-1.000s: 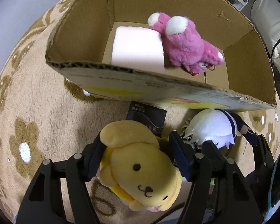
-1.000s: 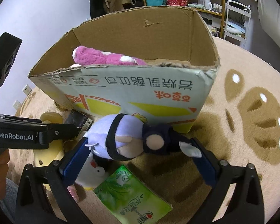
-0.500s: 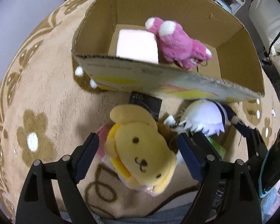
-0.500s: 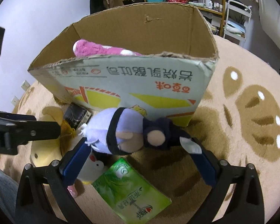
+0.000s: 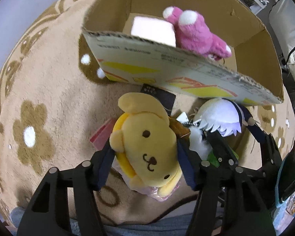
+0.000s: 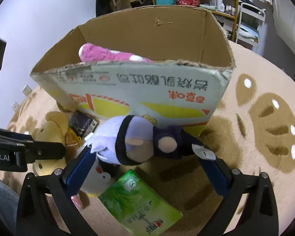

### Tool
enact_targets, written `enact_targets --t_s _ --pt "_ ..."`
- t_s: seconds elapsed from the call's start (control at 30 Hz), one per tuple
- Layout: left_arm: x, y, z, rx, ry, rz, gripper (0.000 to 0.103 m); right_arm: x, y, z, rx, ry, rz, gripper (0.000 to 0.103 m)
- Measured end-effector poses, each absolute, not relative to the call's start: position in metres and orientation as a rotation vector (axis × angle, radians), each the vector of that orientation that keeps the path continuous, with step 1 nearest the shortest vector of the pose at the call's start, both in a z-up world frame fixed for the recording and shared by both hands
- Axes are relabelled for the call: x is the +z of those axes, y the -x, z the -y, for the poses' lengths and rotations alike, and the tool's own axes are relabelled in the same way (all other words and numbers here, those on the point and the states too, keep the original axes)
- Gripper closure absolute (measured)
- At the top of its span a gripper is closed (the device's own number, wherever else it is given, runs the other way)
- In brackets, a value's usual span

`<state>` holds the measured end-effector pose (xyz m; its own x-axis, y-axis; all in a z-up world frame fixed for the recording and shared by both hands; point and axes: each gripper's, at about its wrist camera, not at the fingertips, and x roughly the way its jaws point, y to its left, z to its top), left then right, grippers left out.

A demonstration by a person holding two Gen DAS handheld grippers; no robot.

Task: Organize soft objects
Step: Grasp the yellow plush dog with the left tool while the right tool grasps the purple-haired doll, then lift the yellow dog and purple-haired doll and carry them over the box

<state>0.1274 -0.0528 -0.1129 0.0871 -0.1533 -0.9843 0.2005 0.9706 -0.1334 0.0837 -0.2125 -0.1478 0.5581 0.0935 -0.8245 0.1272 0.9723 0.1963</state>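
My left gripper (image 5: 145, 163) points straight down over the yellow plush dog with floppy ears (image 5: 147, 143). Half a second back its jaws stood wider, with carpet showing on both sides of the toy; they have just been closing, and now both blue pads (image 5: 183, 161) press into the sides of the dog's head, so I have it clamped. Compared with a second ago the dog shows more of its face and sits a little higher in my view, and the open brown cardboard box with yellow and red print (image 5: 186, 74) has slid further up and to the right in the picture.

Inside that box the fuzzy pink plush bear with white paws (image 5: 196, 33) lies against the white foam block (image 5: 153, 29), both where they were before. A black glossy packet (image 5: 161, 94) lies on the beige flower-patterned carpet (image 5: 49, 90) between the dog and the box wall.

My right gripper (image 6: 147, 153) has not shifted: its blue pads sit at either end of the pale lilac-haired plush doll in dark navy clothes (image 6: 135, 139), one at the hair and one at the feet, gripping it just in front of the box. Below the doll lie a green printed sachet (image 6: 135, 200) and a small white plush figure (image 6: 98, 177), as before.
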Motion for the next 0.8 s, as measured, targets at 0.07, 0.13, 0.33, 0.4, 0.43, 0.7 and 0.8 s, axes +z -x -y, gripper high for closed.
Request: enact_targets --t_s 0.07,0.13,0.33,0.4,0.43,0.7,0.8 --pt "-0.109 -0.129 0.049 -0.254 -0.044 -1.438 0.045 -0.148 -0.086 0.214 -0.019 -0.259 -0.979 0.000" --pt "-0.105 -0.130 0.044 -0.244 -0.054 -1.417 0.046 -0.149 -0.088 0.216 -0.020 -0.272 -0.981 0.000" --pt "-0.094 -0.136 0.037 -0.213 -0.134 -1.349 0.046 -0.146 -0.095 0.221 -0.041 -0.321 -0.966 0.000" --pt "-0.095 -0.134 0.043 -0.210 -0.138 -1.341 0.046 -0.146 -0.095 0.219 -0.044 -0.307 -0.964 0.000" --pt "-0.096 -0.134 0.044 -0.209 -0.135 -1.342 0.046 -0.146 -0.091 0.216 -0.039 -0.307 -0.962 0.003" --pt "-0.094 -0.129 0.034 -0.174 -0.129 -1.327 0.046 -0.137 -0.080 0.214 -0.007 -0.330 -0.931 0.018" --pt "-0.094 -0.130 0.033 -0.158 -0.139 -1.319 0.045 -0.131 -0.082 0.214 0.012 -0.321 -0.909 0.020"
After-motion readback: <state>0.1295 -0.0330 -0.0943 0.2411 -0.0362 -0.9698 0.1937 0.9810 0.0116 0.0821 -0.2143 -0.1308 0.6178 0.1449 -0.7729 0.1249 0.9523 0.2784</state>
